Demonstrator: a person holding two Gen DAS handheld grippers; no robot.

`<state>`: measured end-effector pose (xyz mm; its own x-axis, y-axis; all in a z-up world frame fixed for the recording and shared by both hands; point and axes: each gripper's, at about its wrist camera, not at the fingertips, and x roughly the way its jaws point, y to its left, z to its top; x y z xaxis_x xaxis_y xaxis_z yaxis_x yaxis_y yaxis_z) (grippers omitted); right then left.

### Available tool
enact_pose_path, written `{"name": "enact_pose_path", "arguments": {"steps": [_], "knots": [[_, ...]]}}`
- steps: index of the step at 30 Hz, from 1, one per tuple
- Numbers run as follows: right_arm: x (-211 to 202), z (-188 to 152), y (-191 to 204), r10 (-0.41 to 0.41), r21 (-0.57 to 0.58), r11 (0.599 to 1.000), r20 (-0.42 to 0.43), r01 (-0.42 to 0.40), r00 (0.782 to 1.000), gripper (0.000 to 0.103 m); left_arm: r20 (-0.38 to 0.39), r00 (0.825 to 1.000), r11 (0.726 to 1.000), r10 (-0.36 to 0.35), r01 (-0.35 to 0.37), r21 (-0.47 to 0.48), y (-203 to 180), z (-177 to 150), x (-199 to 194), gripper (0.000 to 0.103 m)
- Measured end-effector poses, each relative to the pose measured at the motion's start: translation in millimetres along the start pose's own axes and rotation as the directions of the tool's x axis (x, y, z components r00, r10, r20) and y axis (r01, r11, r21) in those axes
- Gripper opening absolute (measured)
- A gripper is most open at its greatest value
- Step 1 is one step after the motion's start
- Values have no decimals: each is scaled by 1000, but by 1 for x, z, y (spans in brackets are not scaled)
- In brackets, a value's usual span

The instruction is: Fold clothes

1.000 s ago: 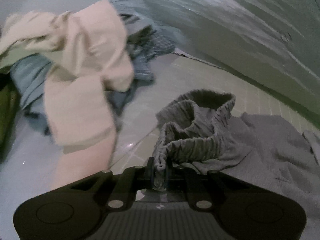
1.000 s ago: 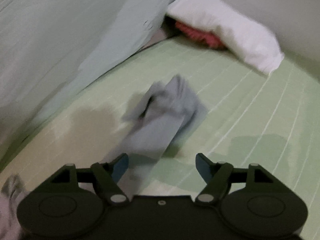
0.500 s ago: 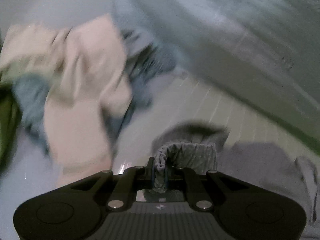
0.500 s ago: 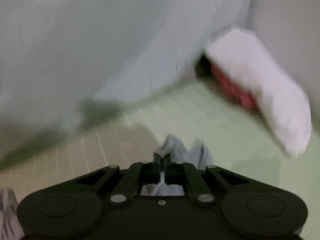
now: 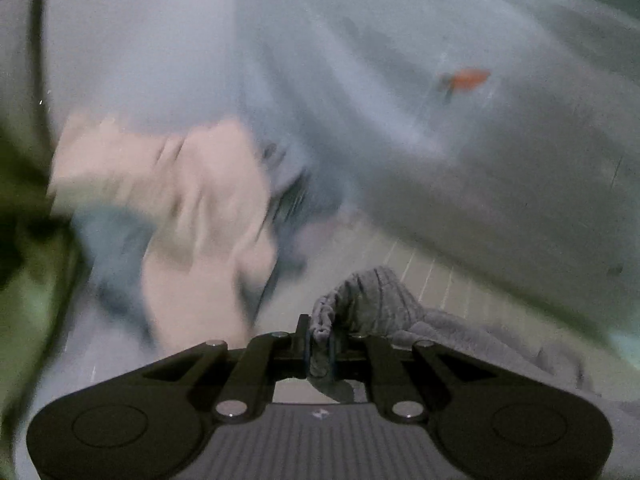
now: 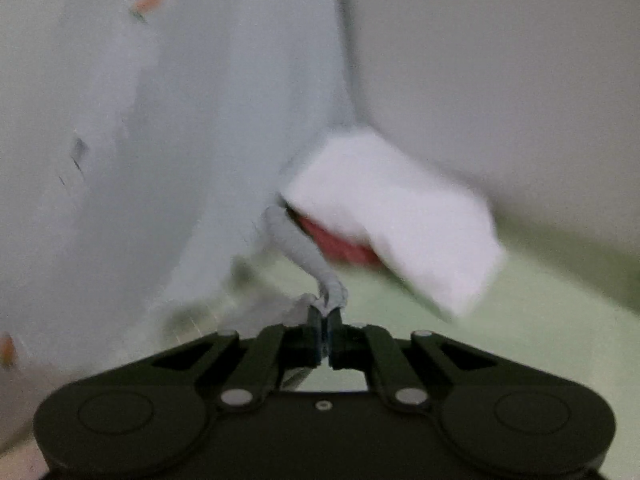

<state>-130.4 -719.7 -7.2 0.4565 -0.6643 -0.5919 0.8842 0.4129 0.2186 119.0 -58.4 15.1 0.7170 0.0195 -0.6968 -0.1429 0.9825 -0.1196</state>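
Grey garment (image 5: 372,300): gathered waistband edge is pinched between the pressed-together jaws of the left gripper (image 5: 320,346); the rest trails right over the striped bed sheet (image 5: 436,280). A twisted end (image 6: 304,252) is clamped in the right gripper (image 6: 325,334). Blurred pile of clothes (image 5: 188,216) is seen left; white pillow (image 6: 396,216) lies beyond.

left claw (image 5: 320,346) clamped tight on grey cloth, right claw (image 6: 327,334) pinched closed on a grey fold
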Motion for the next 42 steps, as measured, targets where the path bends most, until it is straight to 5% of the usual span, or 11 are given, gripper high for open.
{"name": "enact_pose_path", "arguments": {"steps": [6, 15, 24, 29, 30, 33, 37, 39, 42], "knots": [[4, -81, -46, -93, 44, 994, -201, 104, 975, 3, -183, 981, 986, 64, -90, -137, 49, -76, -5, 9], [-10, -94, -63, -83, 44, 995, -198, 94, 977, 3, -149, 987, 979, 53, -81, -185, 67, -85, -21, 9], [0, -45, -9, 13, -18, 1000, -93, -15, 996, 3, -41, 999, 992, 14, -19, -127, 39, -39, -10, 9], [42, -7, 66, 171, -79, 982, -42, -174, 984, 4, 44, 998, 996, -38, 41, -76, 4, 15, 26, 9], [45, 2, 82, 240, -72, 968, -16, -240, 971, 7, 65, 997, 996, -43, 48, -76, -4, 25, 32, 9], [46, 13, 114, 345, -35, 939, 39, -343, 938, 65, 78, 996, 995, -34, 41, -96, -19, 35, 46, 9], [52, -7, 127, 307, -79, 949, 9, -305, 952, 65, 31, 999, 992, -17, 21, -125, -28, 26, 66, 9], [65, -31, 121, 223, -109, 967, -71, -230, 972, 64, 3, 1000, 994, -3, 3, -108, -27, 17, 73, 9], [83, -63, 104, 133, -100, 983, -185, -154, 974, 59, -32, 999, 993, 14, -17, -115, -19, 6, 76, 9]]}}
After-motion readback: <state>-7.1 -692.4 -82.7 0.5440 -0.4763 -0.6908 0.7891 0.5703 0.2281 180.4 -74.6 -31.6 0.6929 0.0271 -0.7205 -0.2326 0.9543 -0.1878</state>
